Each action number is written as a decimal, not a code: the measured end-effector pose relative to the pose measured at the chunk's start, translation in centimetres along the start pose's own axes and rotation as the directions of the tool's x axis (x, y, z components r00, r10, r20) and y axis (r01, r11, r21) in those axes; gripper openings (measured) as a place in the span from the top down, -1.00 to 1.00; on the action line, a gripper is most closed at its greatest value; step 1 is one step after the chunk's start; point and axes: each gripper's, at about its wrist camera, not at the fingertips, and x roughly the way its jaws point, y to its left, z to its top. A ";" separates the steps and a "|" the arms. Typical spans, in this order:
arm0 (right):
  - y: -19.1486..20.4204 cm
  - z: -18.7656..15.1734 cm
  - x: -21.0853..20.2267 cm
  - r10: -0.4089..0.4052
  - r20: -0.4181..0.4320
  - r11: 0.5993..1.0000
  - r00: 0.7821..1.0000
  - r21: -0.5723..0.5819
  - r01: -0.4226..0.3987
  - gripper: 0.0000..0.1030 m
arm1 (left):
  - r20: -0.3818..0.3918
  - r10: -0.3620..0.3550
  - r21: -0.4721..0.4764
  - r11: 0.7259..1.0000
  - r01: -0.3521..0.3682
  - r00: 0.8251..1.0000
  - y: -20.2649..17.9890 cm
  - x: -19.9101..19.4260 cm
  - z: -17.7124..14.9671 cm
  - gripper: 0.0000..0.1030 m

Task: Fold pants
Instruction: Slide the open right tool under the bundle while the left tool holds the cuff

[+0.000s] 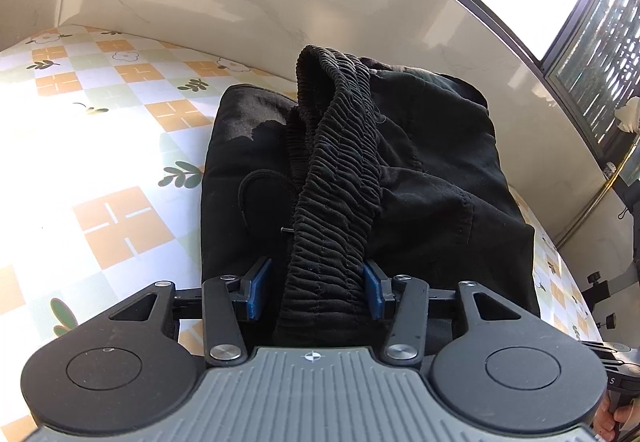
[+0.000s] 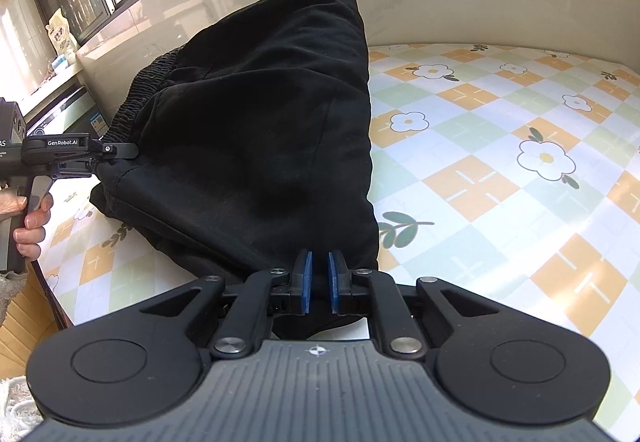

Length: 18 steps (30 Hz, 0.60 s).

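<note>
Both grip the pants [image 1: 400, 161]: left gripper [image 1: 316, 290] half-open around waistband [image 1: 336, 145], right gripper [image 2: 319, 282] pinching an edge.

Table: a flowery checked cloth [image 2: 500, 145] is covering it.
On it: black pants [image 1: 420, 169] are lying just past the gripper.

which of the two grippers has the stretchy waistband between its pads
The left gripper: the ribbed elastic waistband runs up between its blue pads. The right gripper, jaws nearly together, pinches plain smooth fabric of the black pants.
</note>
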 end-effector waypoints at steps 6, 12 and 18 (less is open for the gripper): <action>-0.4 -0.7 -0.1 -0.017 0.043 1.000 0.999 0.024 0.016 0.79 | 0.033 0.005 -0.007 1.000 -0.005 0.999 0.1 -0.4 -0.8 -0.05; -0.3 -0.9 -0.2 -0.024 0.073 0.998 0.997 0.059 0.020 0.78 | 0.086 0.010 -0.064 0.998 -0.005 0.996 0.5 -0.8 -1.8 -0.08; -0.9 0.5 -0.9 0.002 0.126 0.996 0.992 0.092 -0.013 0.53 | 0.119 0.042 -0.061 0.998 -0.035 0.992 0.0 -1.6 -3.0 -0.09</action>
